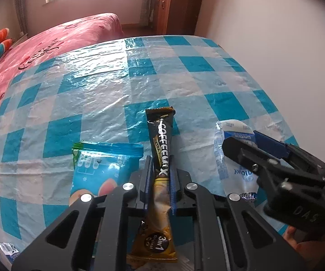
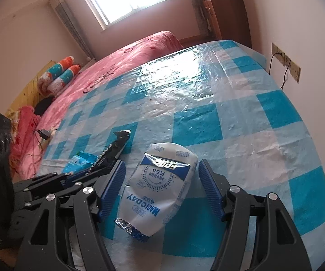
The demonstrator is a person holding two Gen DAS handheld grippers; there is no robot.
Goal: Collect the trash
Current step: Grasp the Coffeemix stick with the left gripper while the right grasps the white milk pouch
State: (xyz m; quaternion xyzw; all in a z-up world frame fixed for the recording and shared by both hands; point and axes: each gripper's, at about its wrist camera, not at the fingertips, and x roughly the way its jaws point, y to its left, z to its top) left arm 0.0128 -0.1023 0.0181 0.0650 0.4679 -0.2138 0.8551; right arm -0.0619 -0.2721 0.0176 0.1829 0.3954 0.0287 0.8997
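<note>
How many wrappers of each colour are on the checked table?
Black and gold: 1, the coffee stick
Blue: 1, the snack bag
White: 1, the white packet
Total: 3
A small scrap at the table's edge is too unclear to count.
</note>
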